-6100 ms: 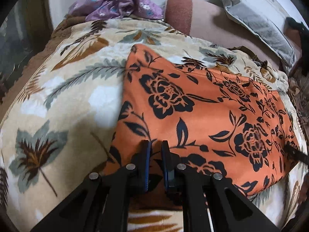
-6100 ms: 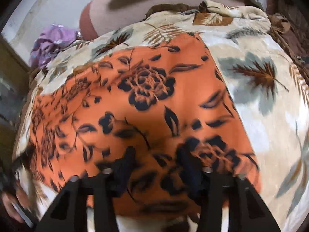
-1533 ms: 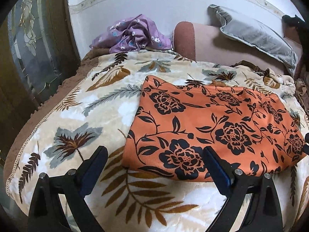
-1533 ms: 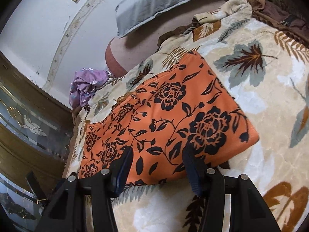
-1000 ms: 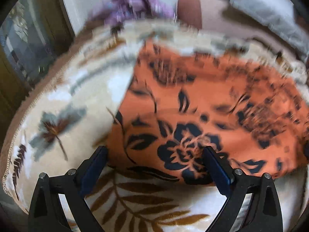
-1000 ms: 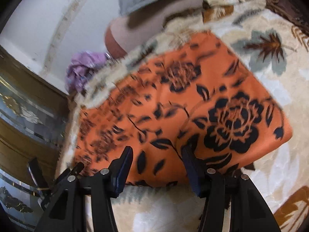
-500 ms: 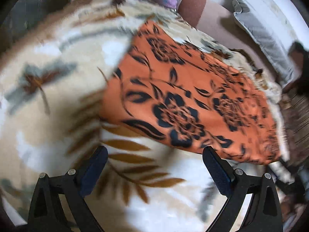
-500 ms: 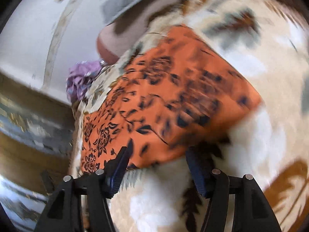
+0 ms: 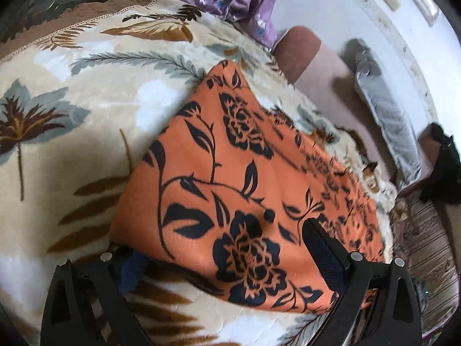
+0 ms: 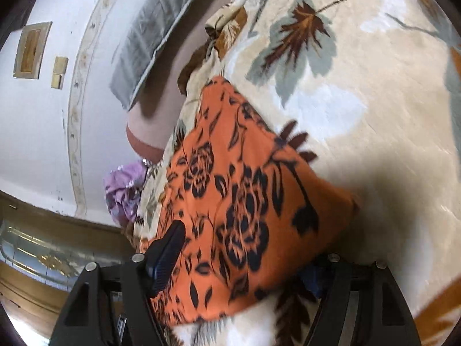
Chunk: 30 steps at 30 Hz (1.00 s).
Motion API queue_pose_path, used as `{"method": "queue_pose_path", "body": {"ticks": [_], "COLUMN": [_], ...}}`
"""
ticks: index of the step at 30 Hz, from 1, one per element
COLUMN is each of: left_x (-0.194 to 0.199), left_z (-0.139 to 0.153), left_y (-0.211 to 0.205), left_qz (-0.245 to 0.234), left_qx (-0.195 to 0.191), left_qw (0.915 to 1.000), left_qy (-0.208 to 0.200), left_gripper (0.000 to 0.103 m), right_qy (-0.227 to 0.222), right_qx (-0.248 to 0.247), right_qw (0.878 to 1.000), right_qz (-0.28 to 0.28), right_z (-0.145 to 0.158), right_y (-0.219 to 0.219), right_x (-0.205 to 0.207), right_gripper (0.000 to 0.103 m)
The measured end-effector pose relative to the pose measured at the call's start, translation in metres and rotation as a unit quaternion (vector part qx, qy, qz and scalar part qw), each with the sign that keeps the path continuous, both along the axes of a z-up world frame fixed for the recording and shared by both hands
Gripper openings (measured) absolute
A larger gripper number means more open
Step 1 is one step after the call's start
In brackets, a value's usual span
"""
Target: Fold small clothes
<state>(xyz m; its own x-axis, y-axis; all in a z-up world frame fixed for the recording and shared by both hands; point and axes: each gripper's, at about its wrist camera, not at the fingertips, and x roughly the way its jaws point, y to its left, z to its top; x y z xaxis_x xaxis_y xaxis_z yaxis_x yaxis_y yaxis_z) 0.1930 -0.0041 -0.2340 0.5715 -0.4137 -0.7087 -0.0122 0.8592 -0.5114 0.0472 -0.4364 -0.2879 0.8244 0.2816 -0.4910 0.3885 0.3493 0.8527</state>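
Observation:
An orange garment with black flowers [image 9: 230, 178] lies folded flat on a cream leaf-print blanket [image 9: 72, 121]. My left gripper [image 9: 224, 262] is open, straddling the garment's near left corner: one finger lies under the cloth edge, the other [image 9: 322, 253] rests on top. In the right wrist view the same garment [image 10: 247, 201] fills the middle. My right gripper [image 10: 245, 259] is open around its near right corner, one finger [image 10: 167, 248] on top of the cloth, the other tucked below the edge.
A crumpled purple garment [image 9: 239, 3] lies at the blanket's far end. A brown bolster [image 9: 299, 49] and a grey pillow [image 9: 386, 121] lie against the white wall. A dark wood and glass panel [image 10: 43, 253] borders the bed.
Both grippers have tilted and moved in onto the garment's near corners. Each now has one finger under the cloth edge and one on top; before, they hovered over the blanket short of it.

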Motion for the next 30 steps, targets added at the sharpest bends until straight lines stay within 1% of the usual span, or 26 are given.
{"method": "queue_pose_path", "body": {"ticks": [1,2,3,4,6,7,8,9,10,11,12,13,14,15,16,17,18,19,21,24,26,28,30], "left_x": [0.001,0.002,0.001,0.003,0.005,0.005,0.005,0.005,0.006,0.006,0.007,0.006,0.007,0.006,0.007,0.008,0.009,0.009,0.003,-0.010,-0.024,-0.041,-0.064], "left_z": [0.000,0.000,0.000,0.000,-0.004,-0.006,-0.007,-0.008,-0.008,-0.008,-0.007,-0.007,-0.007,-0.007,-0.006,-0.006,-0.005,-0.004,0.006,0.026,0.039,0.048,0.053], "left_y": [0.001,0.003,0.005,0.006,0.006,0.005,0.005,0.002,0.000,-0.002,-0.005,-0.007,-0.007,-0.007,-0.006,-0.005,-0.002,-0.001,-0.002,-0.004,0.003,0.012,0.022], "left_qz": [0.001,0.005,0.006,0.007,0.007,0.008,0.009,0.007,0.005,0.000,-0.004,-0.003,-0.002,0.000,0.005,0.004,0.000,-0.001,-0.012,-0.031,-0.041,-0.043,-0.049], "left_qx": [-0.005,-0.005,-0.003,0.000,0.008,0.013,0.018,0.024,0.029,0.027,0.028,0.033,0.035,0.036,0.041,0.043,0.040,0.038,0.041,0.052,0.042,0.036,0.038], "left_qw": [1.0000,0.9999,0.9999,0.9999,0.9999,0.9998,0.9997,0.9996,0.9994,0.9994,0.9993,0.9991,0.9989,0.9988,0.9985,0.9984,0.9985,0.9986,0.9977,0.9952,0.9948,0.9951,0.9958], "left_qy": [-0.005,-0.011,-0.013,-0.015,-0.012,-0.012,-0.014,-0.016,-0.018,-0.021,-0.025,-0.027,-0.031,-0.034,-0.036,-0.036,-0.037,-0.037,-0.053,-0.076,-0.083,-0.081,-0.067], "left_gripper": [0.087,0.081,0.069,0.063,0.057,0.057,0.057,0.059,0.068,0.072,0.074,0.074,0.074,0.064,0.042,0.037,0.032,0.027,0.023,0.021,0.021,0.021,0.021], "right_qy": [-0.004,-0.008,-0.012,-0.014,-0.006,-0.002,0.000,0.004,0.007,0.011,0.013,0.012,0.005,0.004,0.009,0.013,0.012,0.008,-0.005,-0.026,-0.030,-0.028,-0.025], "right_qx": [-0.008,-0.017,-0.027,-0.038,-0.061,-0.065,-0.066,-0.062,-0.059,-0.055,-0.053,-0.056,-0.073,-0.098,-0.125,-0.151,-0.166,-0.173,-0.188,-0.219,-0.229,-0.234,-0.228], "right_qw": [1.000,1.000,0.999,0.999,0.998,0.997,0.997,0.997,0.998,0.998,0.998,0.998,0.997,0.994,0.991,0.987,0.985,0.984,0.981,0.974,0.972,0.970,0.972], "right_qz": [0.004,0.011,0.021,0.028,0.034,0.034,0.035,0.037,0.038,0.035,0.031,0.032,0.036,0.042,0.048,0.052,0.052,0.051,0.046,0.045,0.047,0.052,0.054], "right_z": [0.002,0.004,0.005,0.007,0.007,0.006,0.004,0.002,0.000,-0.002,-0.003,-0.002,0.002,0.006,0.009,0.012,0.015,0.018,0.029,0.050,0.061,0.072,0.080], "right_y": [0.001,0.004,0.007,0.009,0.012,0.012,0.012,0.012,0.011,0.011,0.011,0.012,0.015,0.019,0.025,0.029,0.032,0.034,0.035,0.043,0.049,0.054,0.058], "right_x": [0.004,0.009,0.014,0.018,0.021,0.022,0.023,0.024,0.025,0.027,0.028,0.030,0.032,0.035,0.040,0.041,0.040,0.039,0.033,0.018,0.006,-0.011,-0.034], "right_gripper": [0.076,0.076,0.075,0.073,0.043,0.039,0.039,0.039,0.039,0.040,0.043,0.046,0.048,0.048,0.044,0.031,0.027,0.025,0.021,0.020,0.020,0.020,0.020]}}
